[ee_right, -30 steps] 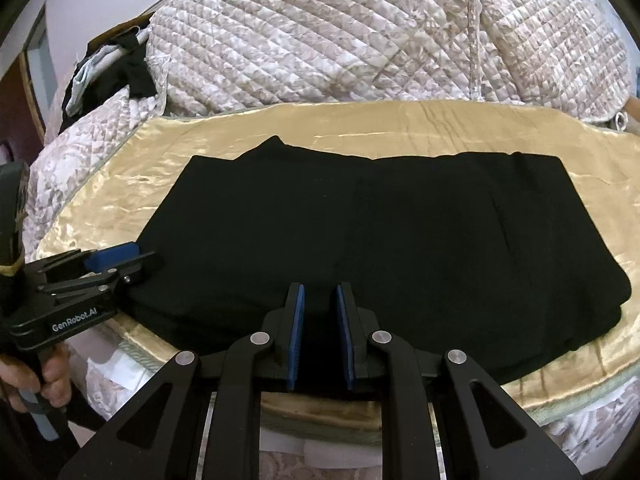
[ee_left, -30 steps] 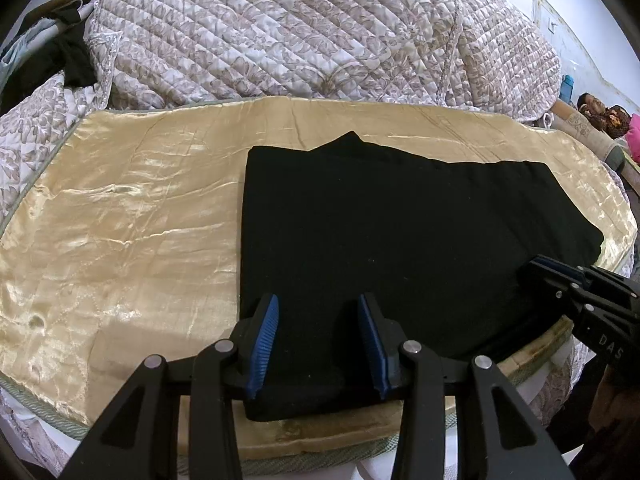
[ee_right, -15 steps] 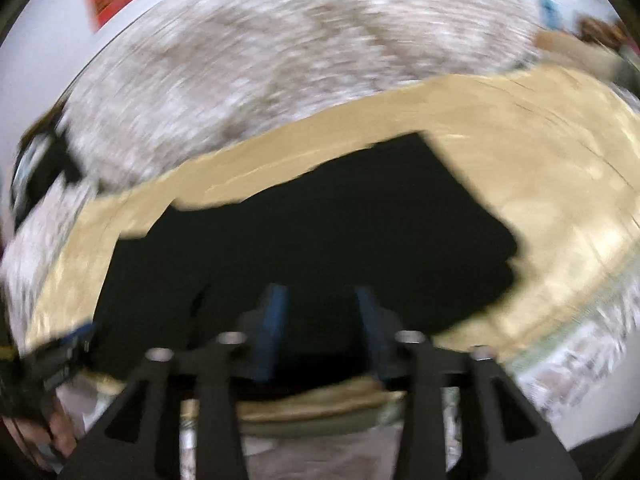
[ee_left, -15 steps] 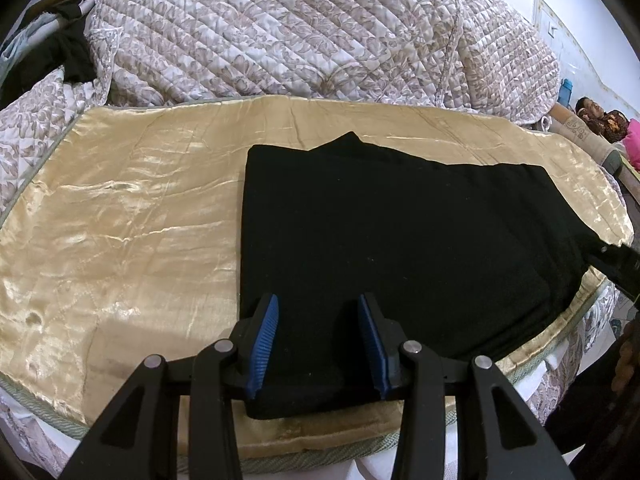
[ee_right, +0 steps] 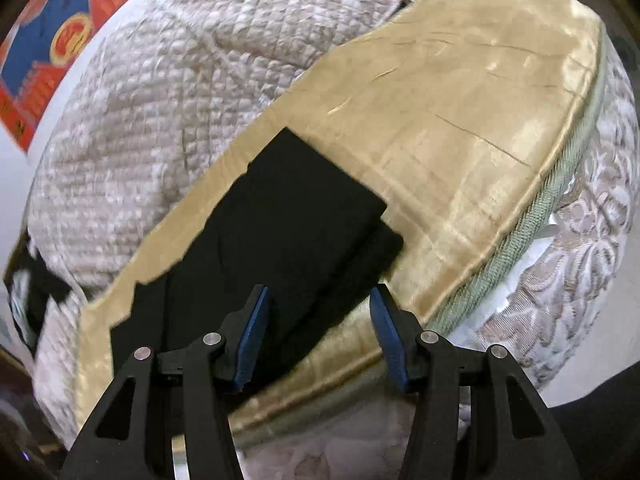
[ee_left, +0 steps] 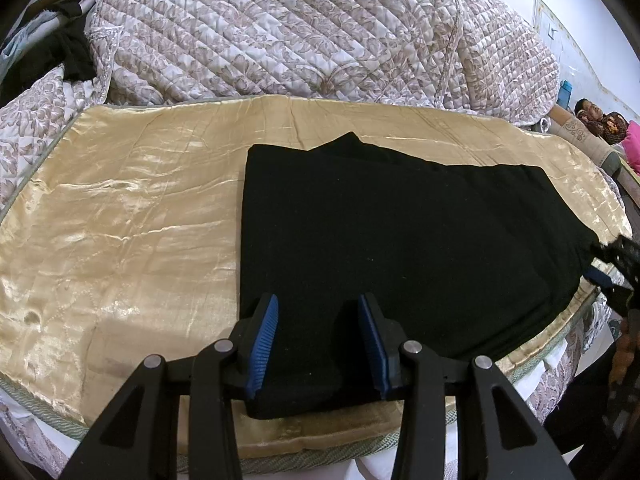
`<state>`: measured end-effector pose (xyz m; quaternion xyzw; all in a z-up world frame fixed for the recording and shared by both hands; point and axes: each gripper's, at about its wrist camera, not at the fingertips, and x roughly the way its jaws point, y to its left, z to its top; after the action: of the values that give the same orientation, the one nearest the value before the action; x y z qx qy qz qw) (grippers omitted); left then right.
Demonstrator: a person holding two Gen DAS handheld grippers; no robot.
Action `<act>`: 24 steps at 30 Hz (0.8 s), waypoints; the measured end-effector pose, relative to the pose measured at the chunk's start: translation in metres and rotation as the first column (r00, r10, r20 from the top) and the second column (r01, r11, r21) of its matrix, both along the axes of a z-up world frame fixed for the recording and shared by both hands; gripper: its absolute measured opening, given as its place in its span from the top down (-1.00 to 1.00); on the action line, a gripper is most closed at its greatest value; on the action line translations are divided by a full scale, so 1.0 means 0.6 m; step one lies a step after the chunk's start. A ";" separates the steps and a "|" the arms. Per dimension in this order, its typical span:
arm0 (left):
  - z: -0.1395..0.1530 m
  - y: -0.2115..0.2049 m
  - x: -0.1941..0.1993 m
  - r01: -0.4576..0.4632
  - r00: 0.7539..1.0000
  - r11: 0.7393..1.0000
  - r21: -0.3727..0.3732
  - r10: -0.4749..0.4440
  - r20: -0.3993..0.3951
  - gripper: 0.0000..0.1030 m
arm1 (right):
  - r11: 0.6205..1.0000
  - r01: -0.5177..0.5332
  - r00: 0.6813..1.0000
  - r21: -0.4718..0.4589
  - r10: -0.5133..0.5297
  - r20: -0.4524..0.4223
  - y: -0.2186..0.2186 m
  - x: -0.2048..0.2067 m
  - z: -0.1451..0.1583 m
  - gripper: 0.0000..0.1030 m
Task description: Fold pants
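The black pants (ee_left: 400, 240) lie folded flat in a wide rectangle on a gold satin mat (ee_left: 120, 240). My left gripper (ee_left: 318, 340) is open, its blue pads either side of the pants' near left corner. My right gripper (ee_right: 320, 332) is open and empty at the pants' (ee_right: 288, 232) right end, near the mat's (ee_right: 460, 140) front edge. The right gripper also shows at the right edge of the left wrist view (ee_left: 616, 264).
A quilted floral cover (ee_left: 300, 32) is heaped behind the mat. Dark clothes (ee_left: 60, 56) lie at the far left. The mat's green piped edge (ee_right: 532, 216) drops off at the front. A person (ee_left: 600, 120) lies at the far right.
My right gripper opened and swung from the pants' front middle to their right end. My left gripper stayed open at the near left corner.
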<state>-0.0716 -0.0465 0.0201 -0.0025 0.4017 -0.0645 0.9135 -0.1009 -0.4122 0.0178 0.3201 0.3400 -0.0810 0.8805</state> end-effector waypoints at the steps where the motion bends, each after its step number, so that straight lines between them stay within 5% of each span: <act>1: 0.000 -0.001 0.000 0.000 1.000 1.000 0.001 0.000 0.000 0.14 | 1.000 0.005 1.000 0.003 -0.005 0.002 -0.001 0.002 -0.001 -0.02; 6: 0.000 -0.002 0.000 0.000 1.000 1.000 0.001 0.000 -0.001 0.14 | 0.998 0.029 0.999 0.048 -0.031 0.042 -0.014 0.015 0.005 -0.02; 14: 0.002 0.001 0.002 -0.005 1.000 1.000 -0.007 0.005 -0.011 0.13 | 0.999 -0.010 1.000 0.031 0.010 -0.001 -0.012 0.072 0.006 0.53; 24: 0.027 0.049 0.010 -0.112 0.994 0.994 -0.014 0.112 0.000 0.13 | 0.972 -0.215 0.967 -0.091 0.225 0.120 0.096 0.103 0.138 0.59</act>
<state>-0.0659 -0.0168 0.0360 -0.0317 0.4001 -0.0158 0.9158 -0.0388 -0.3546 0.1005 0.2505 0.3121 0.0253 0.9161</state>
